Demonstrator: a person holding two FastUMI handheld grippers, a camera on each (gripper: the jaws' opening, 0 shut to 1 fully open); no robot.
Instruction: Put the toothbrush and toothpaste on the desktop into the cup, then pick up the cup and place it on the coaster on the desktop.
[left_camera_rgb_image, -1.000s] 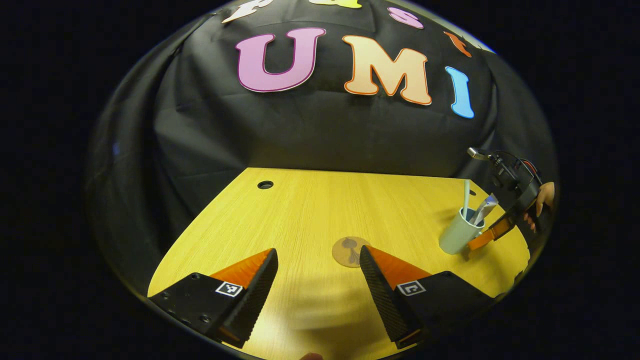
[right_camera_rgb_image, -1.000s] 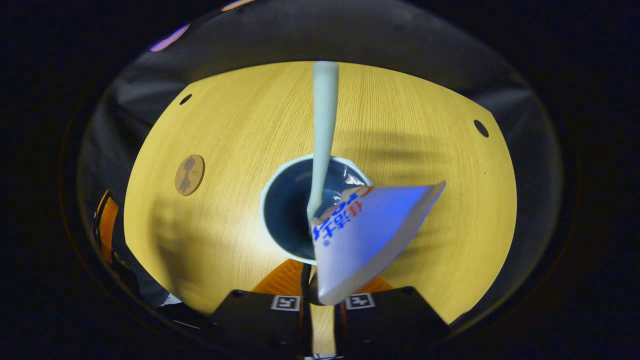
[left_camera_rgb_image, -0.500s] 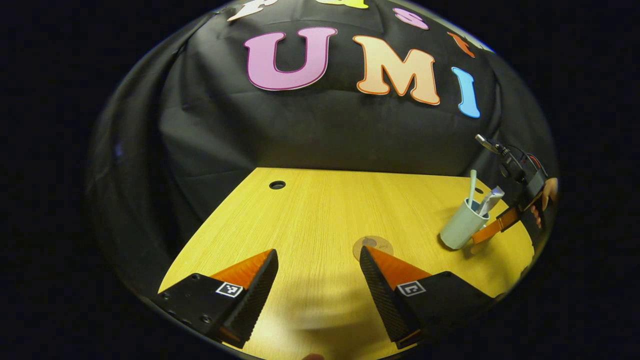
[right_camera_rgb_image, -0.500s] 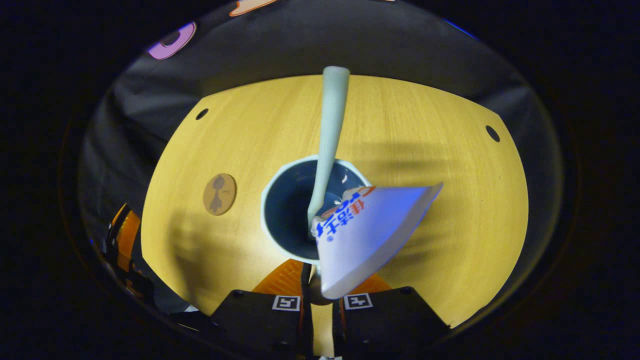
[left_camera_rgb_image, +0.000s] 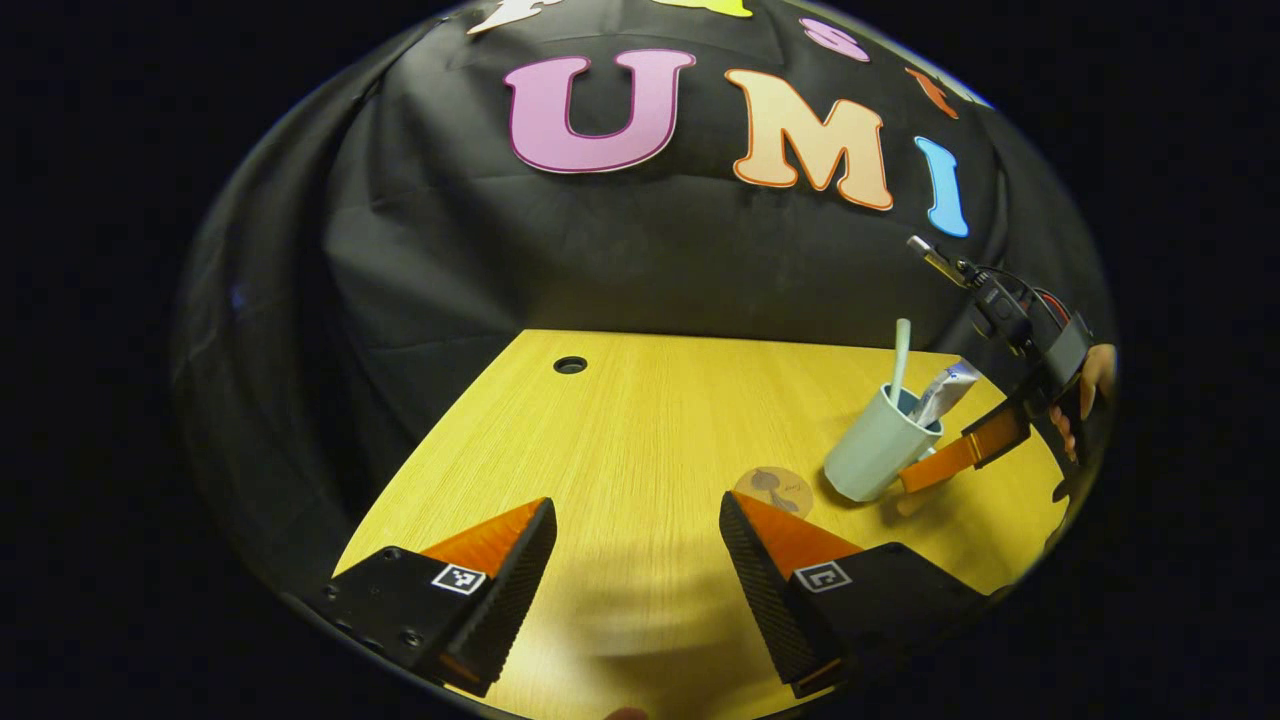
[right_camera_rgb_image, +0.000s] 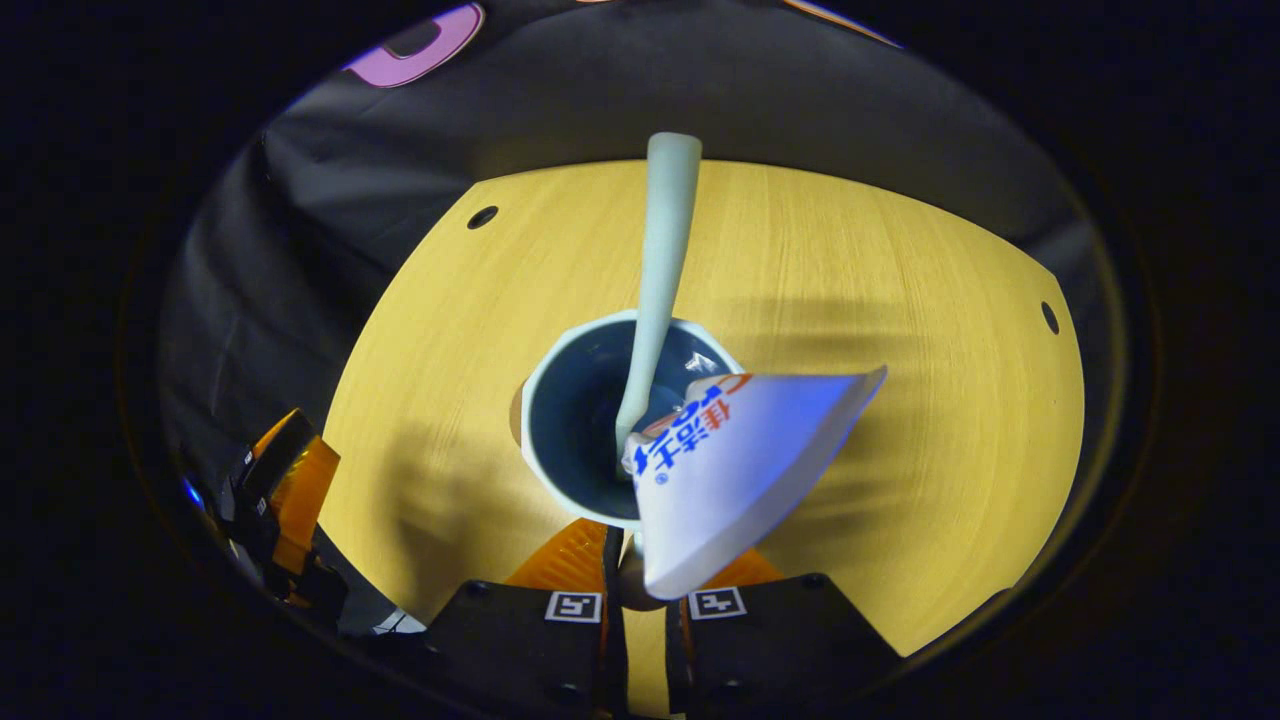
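Observation:
In the left gripper view, a pale green cup (left_camera_rgb_image: 872, 458) hangs tilted at the right, its base by the right edge of the round brown coaster (left_camera_rgb_image: 773, 489). A toothbrush (left_camera_rgb_image: 900, 350) and a white toothpaste tube (left_camera_rgb_image: 945, 390) stick out of it. The right gripper (left_camera_rgb_image: 915, 478) pinches the cup's near wall, with a hand behind it. In the right gripper view I look down into the cup (right_camera_rgb_image: 580, 420), with the toothbrush (right_camera_rgb_image: 665, 250) and toothpaste (right_camera_rgb_image: 740, 470) inside and my right gripper (right_camera_rgb_image: 635, 540) shut on its rim. My left gripper (left_camera_rgb_image: 636, 510) stands open over the desk with nothing between its fingers.
The wooden desktop (left_camera_rgb_image: 620, 420) has a cable hole (left_camera_rgb_image: 570, 365) at the back left, and the black cloth wall rises behind it. The left gripper (right_camera_rgb_image: 290, 490) appears low at the left in the right gripper view. A sliver of the coaster (right_camera_rgb_image: 514, 412) peeks out left of the cup.
The right gripper has carried the cup, with brush and tube inside, leftward across the desk to the coaster. The left gripper has stayed open and has barely moved.

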